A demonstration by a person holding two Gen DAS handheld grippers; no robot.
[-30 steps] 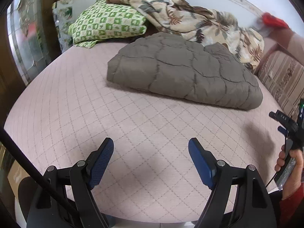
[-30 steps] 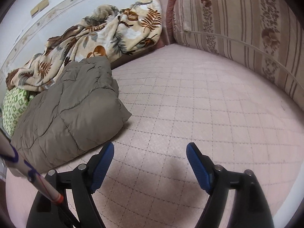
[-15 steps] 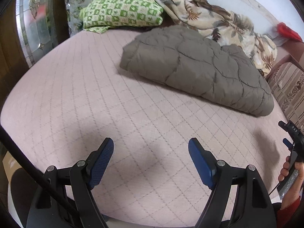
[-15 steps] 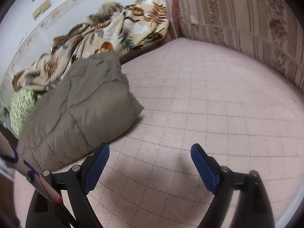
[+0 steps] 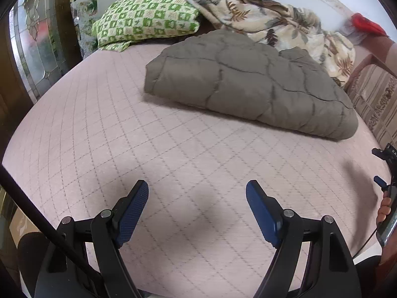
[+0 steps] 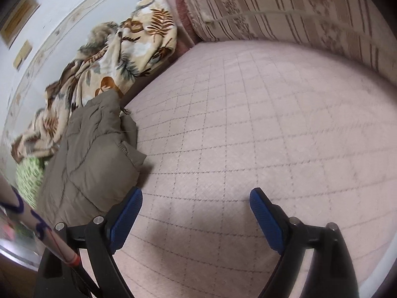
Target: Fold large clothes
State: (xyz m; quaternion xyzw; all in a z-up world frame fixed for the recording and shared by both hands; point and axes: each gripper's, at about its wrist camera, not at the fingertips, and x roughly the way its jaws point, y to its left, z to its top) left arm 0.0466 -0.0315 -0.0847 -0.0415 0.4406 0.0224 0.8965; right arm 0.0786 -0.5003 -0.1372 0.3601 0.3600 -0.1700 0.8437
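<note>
A bed (image 5: 173, 149) with a pale pink quilted cover fills both views. In the upper middle of the left wrist frame lies a folded grey-brown padded jacket (image 5: 248, 84); in the right wrist frame it sits at the left edge (image 6: 94, 159). Behind it, along the white wall, are a green checked pillow (image 5: 146, 22) and a crumpled leaf-print blanket (image 5: 273, 22). A striped upholstered cushion (image 6: 285, 7) lines the top right of the right wrist frame.

The left hand-held gripper (image 5: 197, 211) hangs over bare cover, jaws wide, nothing between them. The right hand-held gripper (image 6: 196, 216) has just been opening its jaws; they stand wide and empty, the left blue pad just beside the jacket's near corner.
</note>
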